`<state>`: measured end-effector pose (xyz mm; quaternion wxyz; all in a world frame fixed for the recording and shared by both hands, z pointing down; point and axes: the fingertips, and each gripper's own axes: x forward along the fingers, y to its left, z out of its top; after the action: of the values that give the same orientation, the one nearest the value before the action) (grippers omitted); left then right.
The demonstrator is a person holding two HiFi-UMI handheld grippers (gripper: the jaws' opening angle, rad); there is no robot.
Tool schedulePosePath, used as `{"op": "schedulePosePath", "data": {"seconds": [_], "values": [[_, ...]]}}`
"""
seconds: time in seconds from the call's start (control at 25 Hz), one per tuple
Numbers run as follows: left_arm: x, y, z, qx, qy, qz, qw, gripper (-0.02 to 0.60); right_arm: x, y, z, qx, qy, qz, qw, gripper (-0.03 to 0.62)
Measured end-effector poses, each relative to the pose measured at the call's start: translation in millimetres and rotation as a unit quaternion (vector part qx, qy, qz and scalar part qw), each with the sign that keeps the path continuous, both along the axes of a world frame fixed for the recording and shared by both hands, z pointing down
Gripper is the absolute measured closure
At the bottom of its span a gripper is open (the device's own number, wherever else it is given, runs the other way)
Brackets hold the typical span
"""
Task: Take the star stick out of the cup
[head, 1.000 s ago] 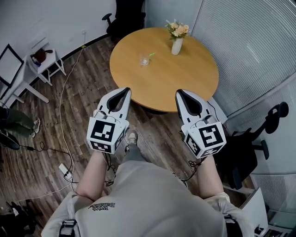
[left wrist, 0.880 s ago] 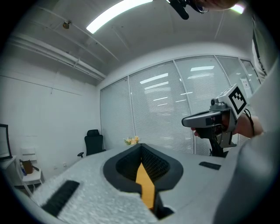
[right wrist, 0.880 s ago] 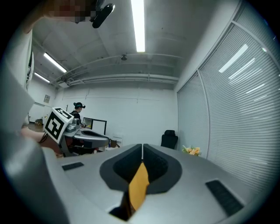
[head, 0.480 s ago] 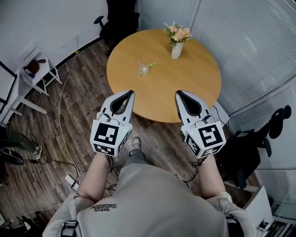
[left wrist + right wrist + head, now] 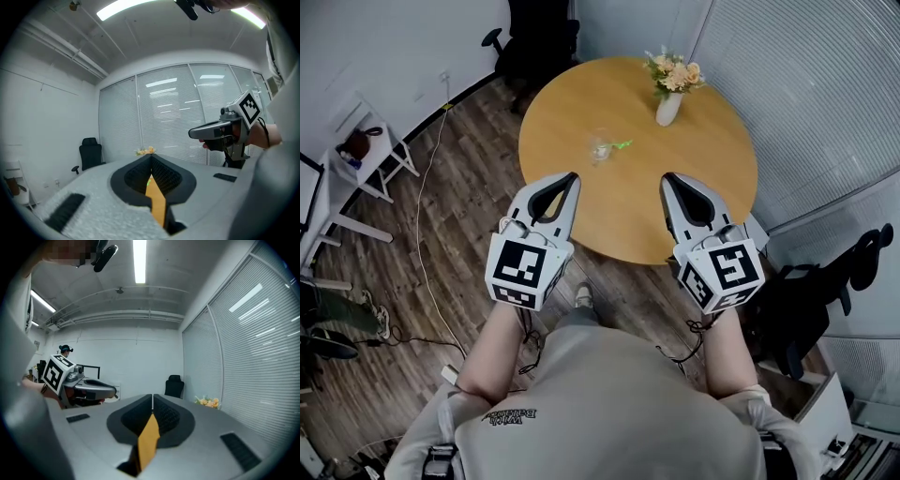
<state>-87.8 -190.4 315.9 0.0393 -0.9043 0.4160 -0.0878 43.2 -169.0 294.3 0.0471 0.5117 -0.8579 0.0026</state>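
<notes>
A clear glass cup stands near the middle of the round wooden table, with a green star stick leaning out of it to the right. My left gripper hovers over the table's near left edge, short of the cup, its jaws shut and empty. My right gripper is held level with it over the near right part of the table, also shut with nothing in it. In the left gripper view the right gripper shows off to the side; the right gripper view shows the left gripper.
A white vase of flowers stands at the far right of the table. Black office chairs sit beyond the table and at the right. A small white stand and cables lie on the wooden floor to the left.
The person has stepped closer to the table: both grippers now reach over its near edge, nearer the cup. Both stay shut.
</notes>
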Motion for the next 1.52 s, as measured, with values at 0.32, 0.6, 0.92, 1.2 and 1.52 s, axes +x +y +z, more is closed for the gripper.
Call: {"op": "schedulePosePath", "data": {"seconds": [0.32, 0.6, 0.92, 1.2, 1.52], "values": [[-15.9, -50.0, 2.3, 0.003, -0.002, 0.023, 0.9997, 0.561, -23.5, -53.0, 5.3, -0.004, 0.008, 0.014, 1.0, 0.56], [-21.0, -84.0, 6.5, -0.002, -0.001, 0.028, 0.9996, 0.561, -28.1, -86.3, 10.9, -0.01, 0.007, 0.022, 1.0, 0.56], [-4.8, -106.4, 13.9, -0.018, 0.003, 0.011, 0.9998, 0.561, -5.1, -112.4, 22.3, -0.026, 0.001, 0.02, 0.999, 0.56], [15.6, -120.7, 18.5, -0.025, -0.003, -0.009, 0.9996, 0.561, 13.3, -129.5, 41.6, -0.052, -0.012, 0.012, 0.998, 0.56], [26.4, -137.7, 21.0, -0.027, -0.017, -0.015, 0.9994, 0.561, 27.6, -158.0, 64.4, -0.079, -0.037, 0.03, 0.996, 0.559]]}}
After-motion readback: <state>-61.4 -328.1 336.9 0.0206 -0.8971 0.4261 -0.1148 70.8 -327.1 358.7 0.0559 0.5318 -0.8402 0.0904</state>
